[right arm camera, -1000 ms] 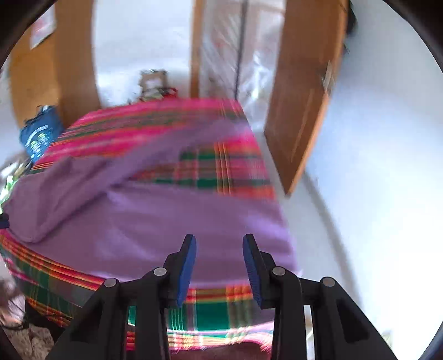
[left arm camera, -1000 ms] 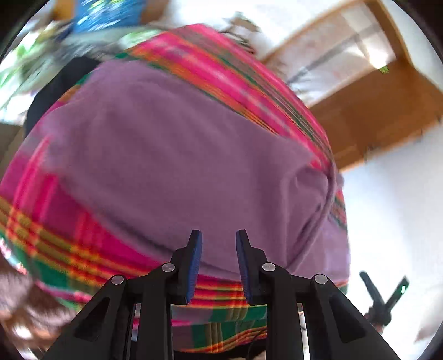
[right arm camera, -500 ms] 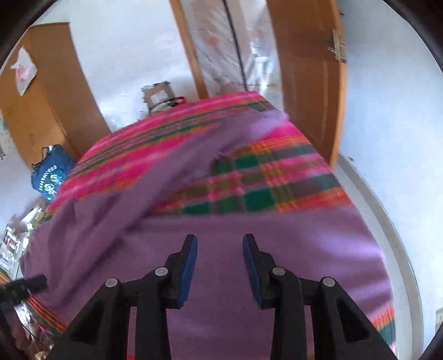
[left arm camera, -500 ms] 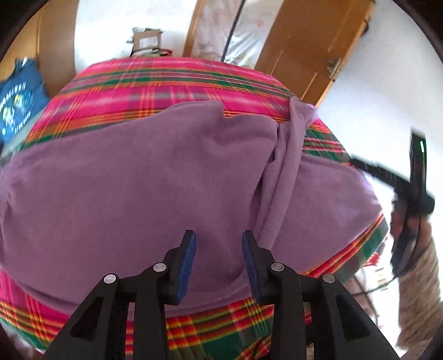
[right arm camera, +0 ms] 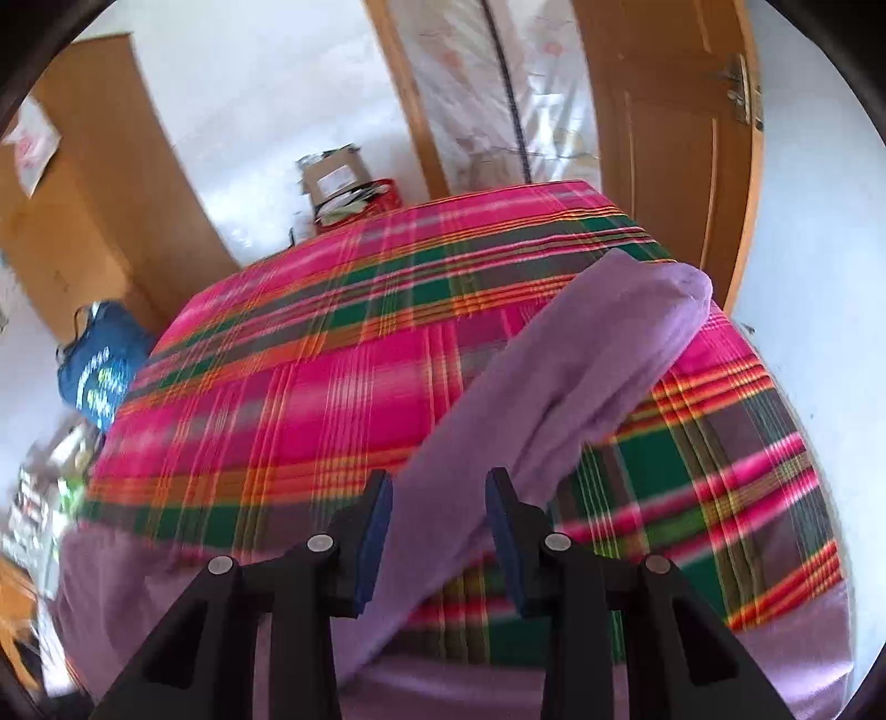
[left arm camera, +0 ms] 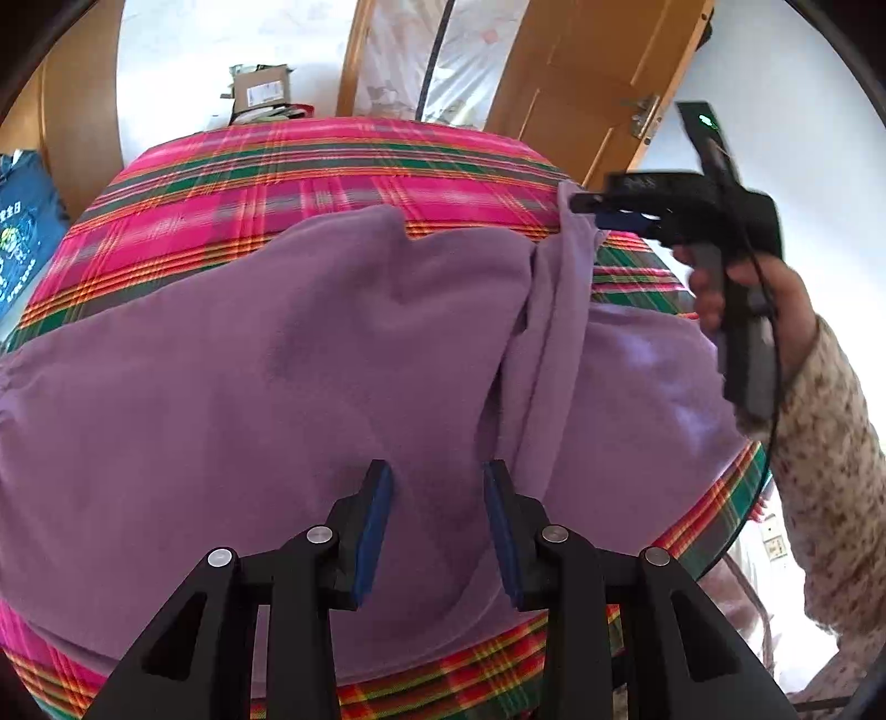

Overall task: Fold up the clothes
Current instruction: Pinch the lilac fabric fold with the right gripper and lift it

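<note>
A purple garment (left arm camera: pixel 288 354) lies spread on a table covered by a pink, green and orange plaid cloth (left arm camera: pixel 310 166). One sleeve (left arm camera: pixel 559 310) runs toward the far right corner; it also shows in the right wrist view (right arm camera: pixel 559 387). My left gripper (left arm camera: pixel 437 526) is open and empty above the garment's near part. My right gripper (right arm camera: pixel 437 526) is open and empty, just above the sleeve. In the left wrist view the right gripper (left arm camera: pixel 601 213) hovers by the sleeve's far end, held in a hand.
A wooden door (left arm camera: pixel 587 88) and a plastic-covered doorway (left arm camera: pixel 437 50) stand behind the table. A cardboard box (left arm camera: pixel 260 94) sits beyond the far edge. A blue bag (right arm camera: pixel 102 360) lies on the floor at left. A wooden cabinet (right arm camera: pixel 83 183) stands at back left.
The left wrist view swung round to face the far wall. My right gripper moved forward from the garment's body along the sleeve toward the far corner. Both grippers stayed open.
</note>
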Demonstrator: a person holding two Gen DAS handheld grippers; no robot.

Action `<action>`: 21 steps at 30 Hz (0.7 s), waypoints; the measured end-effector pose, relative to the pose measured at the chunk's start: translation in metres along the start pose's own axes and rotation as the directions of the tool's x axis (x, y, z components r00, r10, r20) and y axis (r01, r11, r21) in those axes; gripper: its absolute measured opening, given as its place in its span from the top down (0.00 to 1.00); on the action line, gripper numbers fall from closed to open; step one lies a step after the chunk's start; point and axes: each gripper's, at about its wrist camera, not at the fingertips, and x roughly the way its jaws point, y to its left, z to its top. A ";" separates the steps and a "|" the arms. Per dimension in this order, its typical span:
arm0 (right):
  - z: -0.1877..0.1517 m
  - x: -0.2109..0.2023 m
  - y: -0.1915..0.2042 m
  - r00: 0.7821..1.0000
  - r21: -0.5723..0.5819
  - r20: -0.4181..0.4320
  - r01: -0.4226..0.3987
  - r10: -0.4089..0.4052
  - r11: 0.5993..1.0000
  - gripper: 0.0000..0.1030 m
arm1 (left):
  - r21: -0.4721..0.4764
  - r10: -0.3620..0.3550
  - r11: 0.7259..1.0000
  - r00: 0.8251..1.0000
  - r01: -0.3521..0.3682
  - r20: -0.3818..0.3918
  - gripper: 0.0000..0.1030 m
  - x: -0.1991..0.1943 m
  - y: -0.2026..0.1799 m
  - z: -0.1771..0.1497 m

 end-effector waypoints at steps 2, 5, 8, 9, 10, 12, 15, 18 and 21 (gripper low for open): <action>0.009 0.007 0.003 1.000 0.013 -0.010 -0.002 0.002 1.000 0.65 | 0.006 -0.017 1.000 1.000 0.017 0.003 0.65 0.001 -0.003 0.001; 0.017 0.018 0.011 0.998 -0.016 -0.042 0.043 -0.043 0.999 0.65 | 0.030 -0.040 0.999 0.999 0.041 -0.011 0.65 0.005 -0.008 0.001; 0.023 0.030 0.018 0.993 -0.050 -0.059 0.097 -0.100 0.994 0.65 | 0.025 -0.069 0.997 0.997 0.069 -0.036 0.65 0.012 -0.009 0.000; 0.023 0.034 0.017 0.991 -0.049 -0.069 0.108 -0.112 0.993 0.65 | 0.024 -0.082 0.996 0.995 0.083 -0.048 0.65 0.014 -0.010 -0.001; 0.021 0.036 0.015 0.989 -0.040 -0.087 0.120 -0.123 0.992 0.65 | 0.026 -0.083 0.996 0.995 0.084 -0.054 0.65 0.015 -0.010 -0.002; 0.019 0.040 0.010 0.983 -0.023 -0.114 0.142 -0.144 0.990 0.66 | 0.032 -0.083 0.996 0.995 0.084 -0.054 0.65 0.014 -0.012 -0.002; 0.018 0.036 0.007 0.983 -0.016 -0.098 0.151 -0.152 0.988 0.83 | 0.038 -0.089 0.995 0.995 0.091 -0.051 0.65 0.013 -0.013 -0.003; 0.013 0.026 0.003 0.985 -0.018 -0.080 0.151 -0.152 0.988 0.92 | 0.039 -0.091 0.995 0.994 0.093 -0.056 0.65 0.014 -0.012 -0.004; 0.009 0.016 -0.001 0.987 -0.013 -0.057 0.150 -0.151 0.989 0.96 | 0.045 -0.084 0.995 0.995 0.087 -0.055 0.65 0.014 -0.013 -0.003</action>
